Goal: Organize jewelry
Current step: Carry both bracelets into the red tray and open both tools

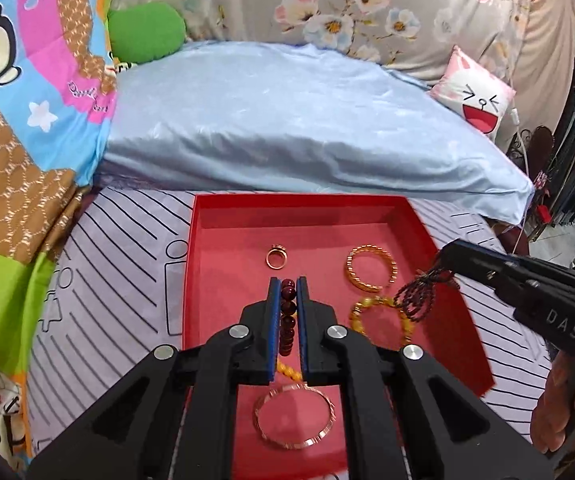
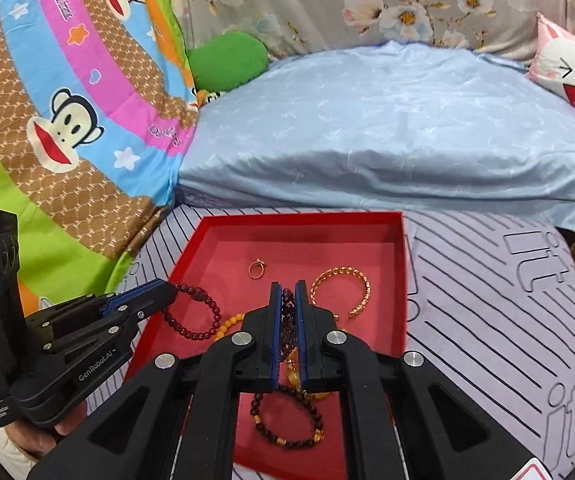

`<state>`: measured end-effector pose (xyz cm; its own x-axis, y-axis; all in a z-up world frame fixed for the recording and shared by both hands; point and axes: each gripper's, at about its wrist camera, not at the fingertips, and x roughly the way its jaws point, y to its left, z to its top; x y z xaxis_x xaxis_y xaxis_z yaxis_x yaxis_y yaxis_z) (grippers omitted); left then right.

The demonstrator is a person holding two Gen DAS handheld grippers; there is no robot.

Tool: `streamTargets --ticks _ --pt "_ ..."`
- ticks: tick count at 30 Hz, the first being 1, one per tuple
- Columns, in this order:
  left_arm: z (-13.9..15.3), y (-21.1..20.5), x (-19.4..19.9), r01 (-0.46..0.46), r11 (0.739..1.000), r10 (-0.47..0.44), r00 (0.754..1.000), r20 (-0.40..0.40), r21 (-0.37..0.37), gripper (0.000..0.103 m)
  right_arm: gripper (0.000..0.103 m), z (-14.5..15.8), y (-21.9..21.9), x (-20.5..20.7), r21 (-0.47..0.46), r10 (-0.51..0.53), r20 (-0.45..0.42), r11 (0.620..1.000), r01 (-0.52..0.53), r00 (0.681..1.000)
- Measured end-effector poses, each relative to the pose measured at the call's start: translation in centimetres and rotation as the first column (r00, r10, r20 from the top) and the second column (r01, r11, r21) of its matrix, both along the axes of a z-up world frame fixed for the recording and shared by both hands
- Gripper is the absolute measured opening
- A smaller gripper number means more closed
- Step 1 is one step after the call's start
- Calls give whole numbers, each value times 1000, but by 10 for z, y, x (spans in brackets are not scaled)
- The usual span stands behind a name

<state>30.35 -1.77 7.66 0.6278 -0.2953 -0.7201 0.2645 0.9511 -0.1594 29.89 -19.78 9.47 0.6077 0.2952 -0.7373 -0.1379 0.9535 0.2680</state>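
Note:
A red tray [image 1: 299,210] [image 2: 401,240] lies on the striped bedsheet. My left gripper [image 1: 288,283] is shut on a dark red bead bracelet [image 1: 287,320], whose loop hangs over the tray's left part in the right wrist view [image 2: 195,316]. My right gripper [image 2: 286,288] is shut on a dark purple bead bracelet [image 2: 287,320] and holds it above the tray; from the left wrist it shows as a dangling bunch [image 1: 419,296]. In the tray lie a gold ring [image 1: 276,257] [image 2: 256,268], an open gold bangle [image 1: 371,268] [image 2: 343,292], an amber bead bracelet [image 1: 379,312], a thin rose-gold bangle [image 1: 293,416] and a dark bead bracelet with gold beads [image 2: 287,420].
A light blue pillow [image 1: 307,120] [image 2: 387,128] lies just behind the tray. A cartoon monkey quilt [image 1: 27,120] [image 2: 67,100] is heaped at the left. A green cushion [image 1: 145,32] and a pink-and-white face cushion [image 1: 473,96] sit further back.

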Motion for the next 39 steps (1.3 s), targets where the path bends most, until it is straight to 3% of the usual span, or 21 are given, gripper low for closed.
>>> streamTargets --ticks 5,8,13,17,39 --pt "-17 -2 22 -2 1000 2 1000 -31 8 8 7 -27 16 30 -8 28 -82 1000 -29 996" --pt "-22 -3 33 -13 1000 13 999 -39 1 8 7 -32 23 43 17 34 -87 999 -33 996" --pt "-16 0 37 -39 999 39 999 -11 -21 10 24 -20 18 48 73 -5 -25 997 7 1000" --pt "-11 4 32 -56 998 56 998 11 -12 24 24 -17 10 34 60 -21 -1 998 21 1000" --pt "11 4 -48 -50 998 51 998 47 -27 24 24 0 11 -68 16 -27 56 1000 26 998"
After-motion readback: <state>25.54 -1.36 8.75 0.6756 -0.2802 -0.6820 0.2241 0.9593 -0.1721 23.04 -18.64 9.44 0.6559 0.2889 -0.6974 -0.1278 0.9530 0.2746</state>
